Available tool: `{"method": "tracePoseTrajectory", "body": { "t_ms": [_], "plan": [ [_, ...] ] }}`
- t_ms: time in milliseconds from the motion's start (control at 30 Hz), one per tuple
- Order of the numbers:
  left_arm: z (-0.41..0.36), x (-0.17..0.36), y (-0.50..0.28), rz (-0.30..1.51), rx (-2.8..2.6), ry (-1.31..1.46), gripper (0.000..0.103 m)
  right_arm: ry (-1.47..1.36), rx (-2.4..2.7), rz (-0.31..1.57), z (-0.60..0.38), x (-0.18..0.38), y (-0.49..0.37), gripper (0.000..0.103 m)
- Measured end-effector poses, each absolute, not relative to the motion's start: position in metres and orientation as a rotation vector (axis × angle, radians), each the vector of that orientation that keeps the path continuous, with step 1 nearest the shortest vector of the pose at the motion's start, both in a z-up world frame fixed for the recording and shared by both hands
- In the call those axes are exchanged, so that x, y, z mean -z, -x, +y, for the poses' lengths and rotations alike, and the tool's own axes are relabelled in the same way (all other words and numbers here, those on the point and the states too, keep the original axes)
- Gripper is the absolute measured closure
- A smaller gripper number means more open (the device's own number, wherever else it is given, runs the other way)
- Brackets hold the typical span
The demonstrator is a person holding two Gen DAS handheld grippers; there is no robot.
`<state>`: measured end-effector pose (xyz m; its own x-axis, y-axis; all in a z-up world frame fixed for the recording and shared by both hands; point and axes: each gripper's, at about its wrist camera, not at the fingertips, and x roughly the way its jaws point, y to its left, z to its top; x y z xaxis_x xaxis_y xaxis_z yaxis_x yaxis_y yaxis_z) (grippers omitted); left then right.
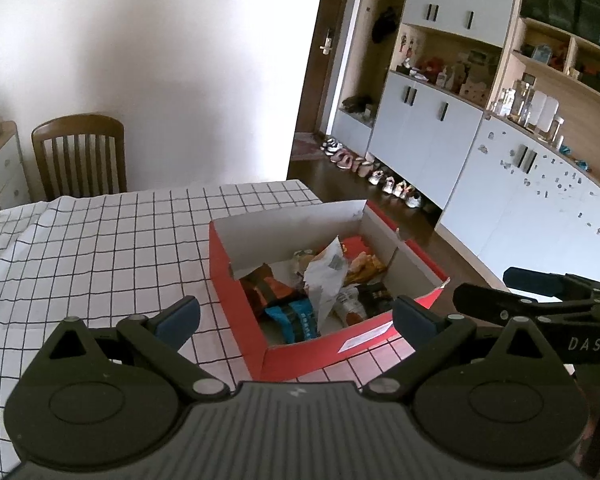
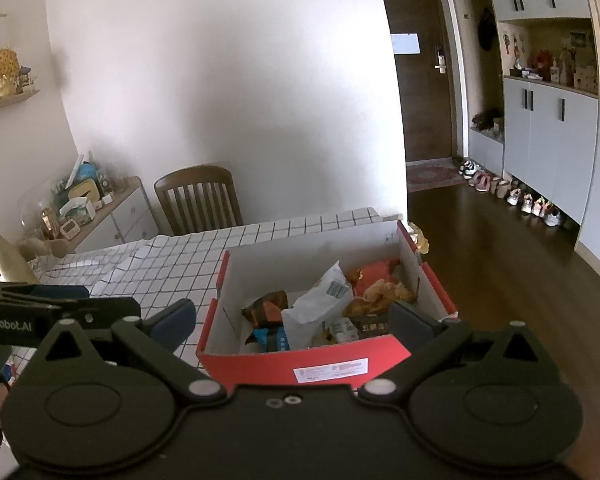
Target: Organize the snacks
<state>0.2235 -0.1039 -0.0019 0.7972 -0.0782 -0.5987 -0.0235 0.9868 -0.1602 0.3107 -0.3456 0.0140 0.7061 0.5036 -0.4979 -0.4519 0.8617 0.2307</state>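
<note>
1. Clearly, at the far left, the counter [image 1: 100,240] under its checked cloth lies bare of loose snacks as far as either view shows; a wooden chair [image 1: 80,156] stands behind it against the wall.
2. Next, the left tool [image 1: 296,314] hovers above the counter with its fingers spread wide apart and nothing between them, aimed at the near corner of the red box [image 1: 236,280].
3. Inside that open box, which sits near the counter's right edge, the snacks are heaped loosely: an orange-and-black packet [image 1: 268,286] and a blue packet [image 1: 296,320] on the left, a white crumpled bag [image 1: 328,280] standing tall in the middle, yellowish snacks [image 1: 364,266] and a red packet [image 2: 376,270] toward the right.
4. Further right, the right tool [image 2: 292,318] also stands open and empty, just above the box's front wall, level with the left one.
5. Risks, as I judge them: the white bag is slippery and overlaps its neighbours, so a pinch on it may drag another packet along or slide off.
6. The box is light cardboard near the counter's edge; a tool catching its wall could shove it toward the floor.
7. With both tools close together over one box, they may collide.
</note>
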Motion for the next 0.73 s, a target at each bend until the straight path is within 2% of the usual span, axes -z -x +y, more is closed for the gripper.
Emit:
{"method": "tracePoseTrajectory", "body": {
  "t_ms": [567,733],
  "plan": [
    [-0.110,0.005,-0.232,0.660,0.029,0.151,0.000,-0.082,-0.527,0.603,-0.353,-0.005,-0.310,0.000],
    [-0.111,0.010,-0.235,0.679,0.019,0.157,0.000,-0.039,-0.531,0.634,-0.350,0.012,-0.313,0.000]
  ]
}}
